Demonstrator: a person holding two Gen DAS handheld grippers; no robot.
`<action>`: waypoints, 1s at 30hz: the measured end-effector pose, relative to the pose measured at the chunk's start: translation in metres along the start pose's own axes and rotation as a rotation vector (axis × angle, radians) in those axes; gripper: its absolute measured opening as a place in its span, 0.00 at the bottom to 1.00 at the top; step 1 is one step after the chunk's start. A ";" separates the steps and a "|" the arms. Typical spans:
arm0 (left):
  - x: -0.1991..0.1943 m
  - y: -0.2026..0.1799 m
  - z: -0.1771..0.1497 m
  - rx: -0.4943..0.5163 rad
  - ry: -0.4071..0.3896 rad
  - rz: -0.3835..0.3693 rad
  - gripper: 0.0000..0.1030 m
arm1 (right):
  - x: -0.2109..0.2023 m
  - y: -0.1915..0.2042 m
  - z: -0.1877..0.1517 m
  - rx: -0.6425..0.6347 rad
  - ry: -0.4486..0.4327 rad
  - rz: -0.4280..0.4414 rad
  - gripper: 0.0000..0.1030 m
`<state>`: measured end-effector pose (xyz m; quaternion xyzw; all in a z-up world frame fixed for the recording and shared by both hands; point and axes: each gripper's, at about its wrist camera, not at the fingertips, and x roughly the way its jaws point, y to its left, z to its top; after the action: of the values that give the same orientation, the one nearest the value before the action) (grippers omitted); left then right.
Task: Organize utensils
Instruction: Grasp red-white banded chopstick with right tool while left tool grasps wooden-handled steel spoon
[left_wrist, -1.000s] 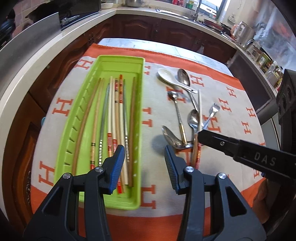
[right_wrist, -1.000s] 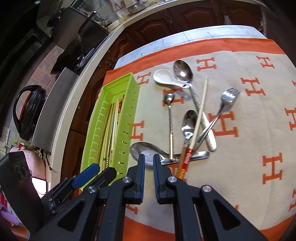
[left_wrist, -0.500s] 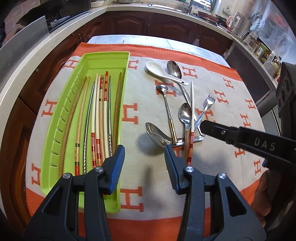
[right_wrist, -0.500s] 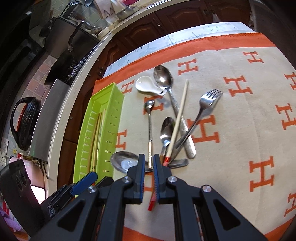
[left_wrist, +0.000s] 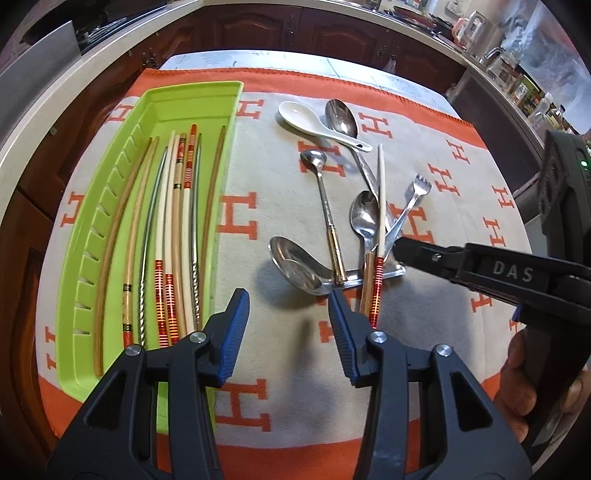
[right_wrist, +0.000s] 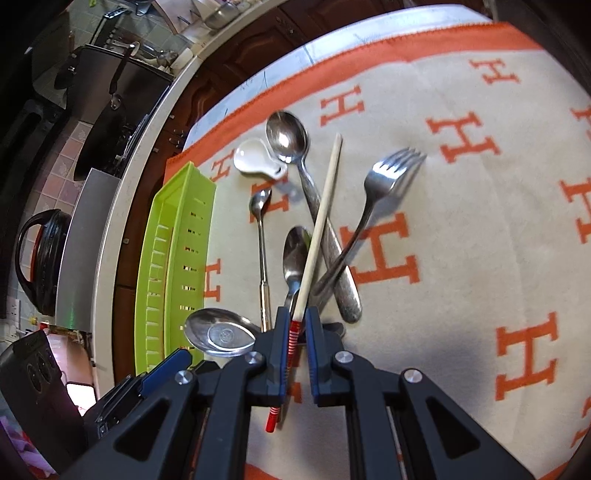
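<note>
A cream chopstick (right_wrist: 321, 210) with a red-striped end lies across a pile of spoons and a fork (right_wrist: 391, 170) on the cloth. My right gripper (right_wrist: 297, 325) stands over that striped end, fingers narrowly parted with the stick between them and a dark slit on one side. In the left wrist view the right gripper (left_wrist: 400, 247) reaches in from the right beside the chopstick (left_wrist: 380, 199). My left gripper (left_wrist: 288, 310) hovers open and empty between the pile and the green tray (left_wrist: 177, 110), which holds several chopsticks.
An orange and beige cloth (left_wrist: 258, 177) with H marks covers the table. A white ceramic spoon (left_wrist: 306, 118), a large steel spoon (left_wrist: 341, 116) and a steel ladle spoon (left_wrist: 295, 266) lie nearby. A person's hand (left_wrist: 524, 369) holds the right gripper. Kitchen counters surround the table.
My right gripper has moved forward and down until the chopstick's striped end sits between its fingers; its gap looks unchanged. The left gripper stays open and has drifted slightly towards the pile.
</note>
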<state>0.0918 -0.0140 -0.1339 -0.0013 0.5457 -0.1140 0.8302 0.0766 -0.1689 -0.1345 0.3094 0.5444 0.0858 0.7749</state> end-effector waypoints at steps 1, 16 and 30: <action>0.001 -0.001 0.000 0.003 0.001 0.000 0.40 | 0.002 -0.001 0.000 0.005 0.011 0.008 0.09; 0.005 0.003 0.000 -0.001 0.013 -0.009 0.40 | 0.019 -0.008 -0.001 0.057 0.057 0.104 0.05; -0.002 -0.002 0.000 0.007 0.005 0.005 0.40 | -0.001 -0.013 -0.011 0.054 0.010 0.135 0.05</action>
<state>0.0908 -0.0154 -0.1316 0.0033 0.5474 -0.1136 0.8291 0.0640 -0.1759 -0.1438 0.3657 0.5284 0.1250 0.7560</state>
